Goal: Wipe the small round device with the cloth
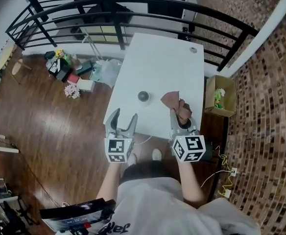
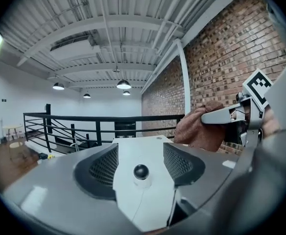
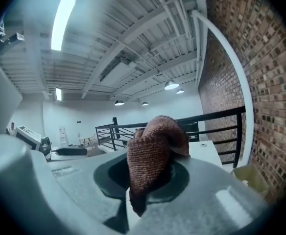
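The small round device (image 1: 143,96), a dark ball on a white base, stands on the white table (image 1: 157,58) near its front edge. My left gripper (image 1: 122,119) hovers just in front of it, open and empty. In the left gripper view the device (image 2: 141,172) shows on the table ahead, between the spread jaws of the left gripper (image 2: 141,153). My right gripper (image 1: 181,115) is shut on the brown cloth (image 1: 175,102), to the right of the device. One corner of the cloth lies on the table. The bunched cloth (image 3: 153,155) fills the right gripper (image 3: 148,173).
A black railing (image 1: 133,9) curves round behind the table. On the wooden floor to the left lies a clutter of bags and flowers (image 1: 69,75), and a cardboard box (image 1: 220,96) stands at the table's right. A small round fitting (image 1: 193,50) sits at the far right of the table.
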